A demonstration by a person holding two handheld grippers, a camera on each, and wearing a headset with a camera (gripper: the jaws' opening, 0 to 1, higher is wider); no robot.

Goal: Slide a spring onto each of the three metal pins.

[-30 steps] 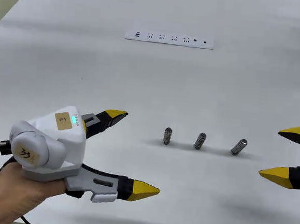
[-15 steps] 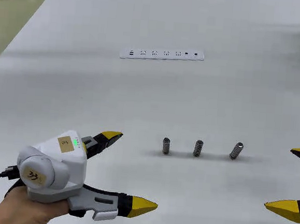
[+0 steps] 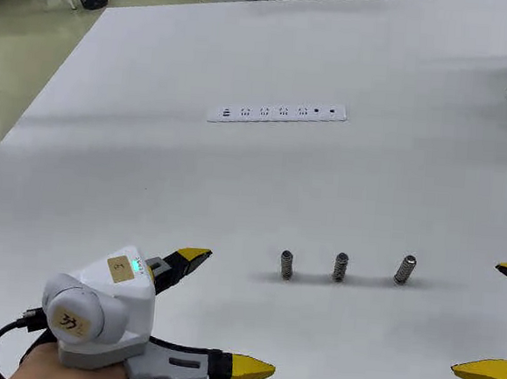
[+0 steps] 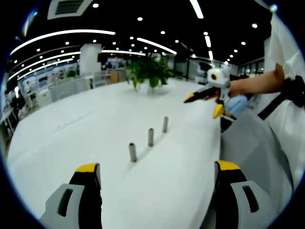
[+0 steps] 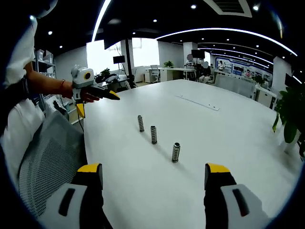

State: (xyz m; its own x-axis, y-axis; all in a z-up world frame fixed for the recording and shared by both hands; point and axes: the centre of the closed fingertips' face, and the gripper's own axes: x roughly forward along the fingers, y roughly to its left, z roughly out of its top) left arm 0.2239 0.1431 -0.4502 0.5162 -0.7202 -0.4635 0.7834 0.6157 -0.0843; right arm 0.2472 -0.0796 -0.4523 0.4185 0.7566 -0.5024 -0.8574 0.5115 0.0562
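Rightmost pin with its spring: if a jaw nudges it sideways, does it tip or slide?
Probably tips: the pin stands tall and thin on the smooth table, unless fixed there, which I cannot tell. Once down it would likely roll, being round. Its spring may give a jaw some grip.

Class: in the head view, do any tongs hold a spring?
No, the left tongs and right tongs are open, apart from the three springs.
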